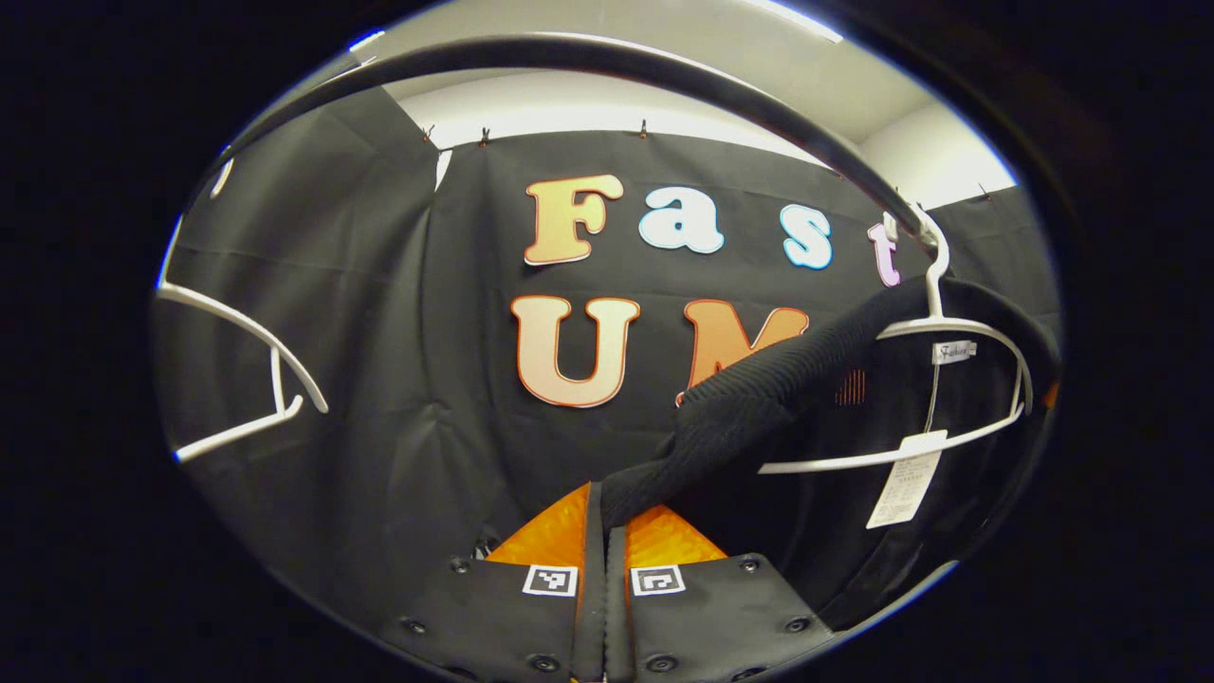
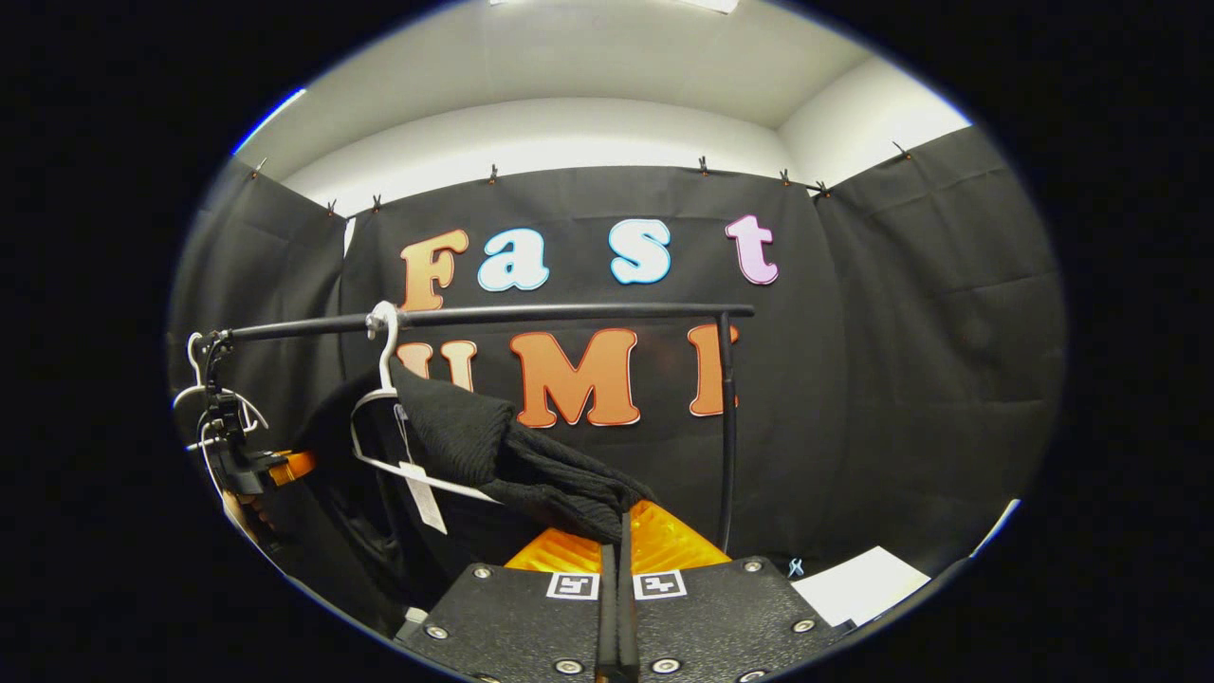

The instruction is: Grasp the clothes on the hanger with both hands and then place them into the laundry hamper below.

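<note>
A black knit garment [image 1: 759, 398] hangs on a white hanger [image 1: 948, 327] with a paper tag [image 1: 906, 489]. In the left gripper view, my left gripper [image 1: 604, 498] is shut on one end of the knit, which stretches up and right to the hanger. In the right gripper view, the same garment [image 2: 474, 432] drapes from the hanger [image 2: 384, 375] on the black rail [image 2: 531, 313]. My right gripper [image 2: 621, 520] is shut on the garment's near end. The left gripper [image 2: 242, 465] and the hand holding it show at the far left, behind the garment.
The rail [image 1: 664, 71] arches overhead in the left gripper view, with an empty white hanger [image 1: 251, 379] at the left. The rail's upright post [image 2: 727, 427] stands right of the garment. More empty hangers [image 2: 199, 389] hang at the rail's left end. A flat white object [image 2: 858, 583] lies low right.
</note>
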### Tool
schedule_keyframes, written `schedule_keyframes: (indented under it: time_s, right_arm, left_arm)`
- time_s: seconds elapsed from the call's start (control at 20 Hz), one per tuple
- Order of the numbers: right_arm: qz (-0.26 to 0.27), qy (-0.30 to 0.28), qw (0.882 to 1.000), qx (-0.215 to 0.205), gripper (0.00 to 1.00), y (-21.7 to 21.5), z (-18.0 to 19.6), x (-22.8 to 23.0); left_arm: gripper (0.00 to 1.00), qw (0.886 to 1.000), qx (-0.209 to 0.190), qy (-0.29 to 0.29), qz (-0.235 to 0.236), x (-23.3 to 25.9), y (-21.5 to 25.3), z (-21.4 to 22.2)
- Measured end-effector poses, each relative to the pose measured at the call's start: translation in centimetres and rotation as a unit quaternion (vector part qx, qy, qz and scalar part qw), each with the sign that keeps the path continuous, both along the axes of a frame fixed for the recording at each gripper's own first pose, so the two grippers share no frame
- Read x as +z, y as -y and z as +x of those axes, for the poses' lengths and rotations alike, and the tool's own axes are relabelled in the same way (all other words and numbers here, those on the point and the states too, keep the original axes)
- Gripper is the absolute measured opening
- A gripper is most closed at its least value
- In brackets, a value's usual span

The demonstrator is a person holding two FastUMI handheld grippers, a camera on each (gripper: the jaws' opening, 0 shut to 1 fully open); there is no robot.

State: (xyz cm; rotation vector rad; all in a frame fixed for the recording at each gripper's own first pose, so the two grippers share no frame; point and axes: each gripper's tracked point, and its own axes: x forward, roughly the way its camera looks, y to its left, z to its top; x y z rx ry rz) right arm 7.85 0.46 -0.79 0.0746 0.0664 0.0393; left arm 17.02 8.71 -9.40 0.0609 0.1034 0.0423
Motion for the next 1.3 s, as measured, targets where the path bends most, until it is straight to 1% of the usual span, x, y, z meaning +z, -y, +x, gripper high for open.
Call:
schedule_keyframes:
  time_s: [0.05,0.25,0.45,0.55,0.6,0.65,0.7,0.8,0.85,0.9,1.1,1.2,1.3]
  right_arm:
    - [-0.002,0.004,1.0,-0.002,0.0,0.5,0.1,0.5]
    - [-0.003,0.02,1.0,-0.002,0.0,2.0,1.2,2.5]
    - [-0.001,0.013,1.0,0.005,0.0,3.0,3.6,2.1]
    - [-0.001,0.003,1.0,0.013,0.0,3.3,4.9,1.1]
    - [0.001,-0.003,1.0,0.018,0.05,3.4,5.6,0.5]
    - [0.007,-0.01,1.0,0.025,0.05,3.5,6.3,-0.2]
    - [0.018,-0.02,0.999,0.032,0.0,3.4,6.9,-1.2]
    - [0.045,-0.043,0.997,0.045,0.0,3.3,8.0,-3.8]
    - [0.062,-0.053,0.995,0.053,0.05,3.2,8.8,-5.1]
    - [0.077,-0.06,0.993,0.06,0.0,3.1,9.3,-6.2]
    - [0.126,-0.081,0.986,0.071,0.0,3.0,10.5,-10.1]
    - [0.141,-0.092,0.983,0.075,0.0,2.5,11.2,-12.0]
    - [0.147,-0.105,0.981,0.076,0.0,2.1,11.6,-14.0]
  left_arm:
    - [0.07,1.0,0.004,0.005,0.003,0.5,0.0,0.1]
    - [0.07,0.999,0.015,0.025,0.015,2.4,-0.8,0.4]
    - [0.07,0.999,0.02,0.028,0.021,2.9,-1.5,1.2]
    - [0.07,0.999,0.022,0.026,0.029,2.8,-1.6,1.4]
    - [0.07,0.999,0.023,0.027,0.031,2.9,-1.6,1.5]
    - [0.07,0.999,0.024,0.025,0.031,2.6,-1.6,1.9]
    - [0.07,0.999,0.026,0.022,0.027,2.3,-1.8,2.2]
    - [0.07,0.999,0.026,0.014,0.017,1.7,-2.0,2.6]
    - [0.07,0.999,0.027,0.011,0.015,1.4,-2.1,2.6]
    - [0.07,0.999,0.027,0.01,0.017,1.2,-2.3,2.5]
    - [0.07,0.999,0.03,0.002,0.017,0.0,-2.8,2.3]
    - [0.07,0.999,0.039,-0.007,0.014,-0.9,-3.3,2.2]
    - [0.07,0.998,0.061,-0.025,0.016,-2.7,-4.4,1.9]
